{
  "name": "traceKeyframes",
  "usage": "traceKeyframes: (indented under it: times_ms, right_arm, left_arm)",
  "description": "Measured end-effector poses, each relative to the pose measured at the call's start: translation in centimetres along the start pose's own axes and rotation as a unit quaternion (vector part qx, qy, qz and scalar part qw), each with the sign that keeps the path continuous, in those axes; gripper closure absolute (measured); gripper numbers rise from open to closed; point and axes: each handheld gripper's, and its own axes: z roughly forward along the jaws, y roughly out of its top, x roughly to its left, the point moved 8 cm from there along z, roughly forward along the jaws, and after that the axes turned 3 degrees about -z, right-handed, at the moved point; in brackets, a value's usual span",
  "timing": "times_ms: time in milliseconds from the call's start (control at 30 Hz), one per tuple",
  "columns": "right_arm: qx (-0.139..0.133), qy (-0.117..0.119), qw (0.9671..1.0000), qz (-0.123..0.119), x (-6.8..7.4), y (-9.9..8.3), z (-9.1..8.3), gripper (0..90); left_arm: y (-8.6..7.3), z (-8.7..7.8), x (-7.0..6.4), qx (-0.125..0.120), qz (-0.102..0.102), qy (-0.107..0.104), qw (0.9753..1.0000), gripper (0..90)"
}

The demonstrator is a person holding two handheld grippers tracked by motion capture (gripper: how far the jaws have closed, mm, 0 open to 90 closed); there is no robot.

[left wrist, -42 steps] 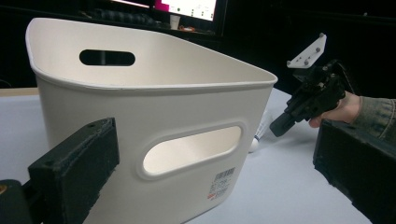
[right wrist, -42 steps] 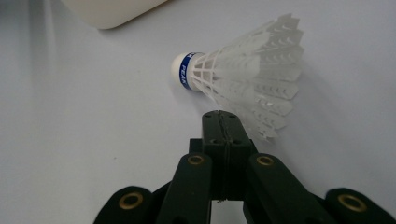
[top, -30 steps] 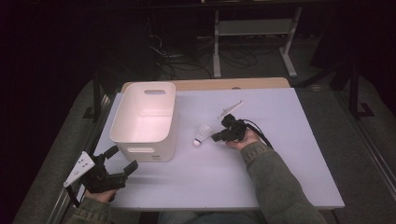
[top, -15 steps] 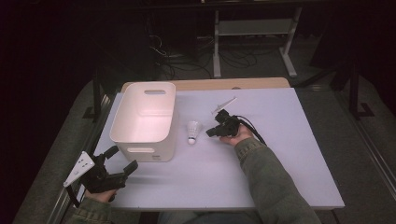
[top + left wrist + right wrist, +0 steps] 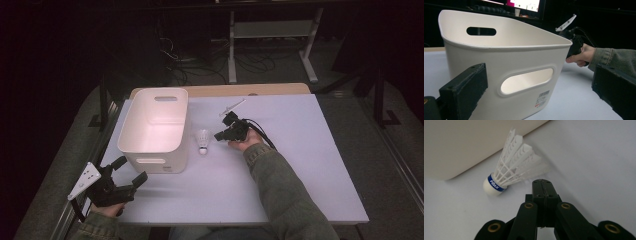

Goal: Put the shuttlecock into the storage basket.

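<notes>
A white shuttlecock with a blue-banded cork lies on its side on the white table, just right of a white plastic bin. In the right gripper view the shuttlecock lies just beyond my right gripper, whose jaws are shut together with nothing between them. Behind it is the bin's wall. From above, the right gripper points left at the feathers. My left gripper stands open at the bin's near corner. In its own view the left gripper faces the bin's handle side.
The bin looks empty inside as far as I can see. A wooden strip runs along the table's far edge. The person's right hand and its gripper appear past the bin.
The right gripper has moved left toward the bin, and the shuttlecock has shifted left ahead of it. The left gripper has stayed where it was.
</notes>
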Motion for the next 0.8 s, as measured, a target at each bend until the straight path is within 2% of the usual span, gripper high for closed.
traceKeyframes:
  times_ms: [100,367,600,733,800]
  right_arm:
    - [-0.006,0.004,0.9999,0.01,0.0,0.3,0.2,88.8]
    - [-0.008,0.0,0.9999,0.008,-0.3,0.6,0.7,88.8]
    - [-0.01,0.013,0.9999,-0.001,0.9,2.0,1.3,88.8]
    - [-0.008,0.014,0.9999,-0.001,1.3,2.1,1.4,88.8]
    - [-0.008,0.008,0.9999,-0.001,1.0,2.0,1.3,88.7]
  left_arm:
    - [0.0,0.0,0.0,-0.001,-0.002,0.0,1.0,0.0]
    - [0.0,0.0,0.0,-0.001,-0.001,-0.001,1.0,0.0]
    - [0.0,0.0,0.0,-0.001,-0.001,-0.001,1.0,0.0]
    - [0.0,0.0,0.0,-0.001,-0.001,-0.001,1.0,0.0]
    - [0.0,0.0,0.0,0.0,0.0,-0.001,1.0,0.0]
